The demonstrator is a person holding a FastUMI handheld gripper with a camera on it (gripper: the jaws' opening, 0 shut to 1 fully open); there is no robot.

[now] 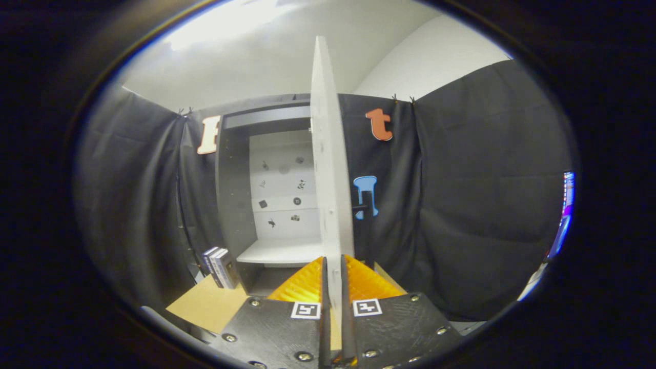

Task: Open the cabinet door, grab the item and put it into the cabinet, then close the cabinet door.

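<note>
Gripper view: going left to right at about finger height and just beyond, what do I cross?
Books standing beside the cabinet → cabinet with its white shelf → open door, edge-on, clamped by the gripper.

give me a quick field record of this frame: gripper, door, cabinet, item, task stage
gripper: fingers closed on the lower edge of the cabinet door, one on each face
cabinet door: swung open, seen edge-on, standing between the fingers
cabinet: open, pale shelf inside, nothing seen on it
item: small boxes standing upright beside the cabinet's outer wall, on a brown surface
task stage: door open, item not yet picked up
</note>
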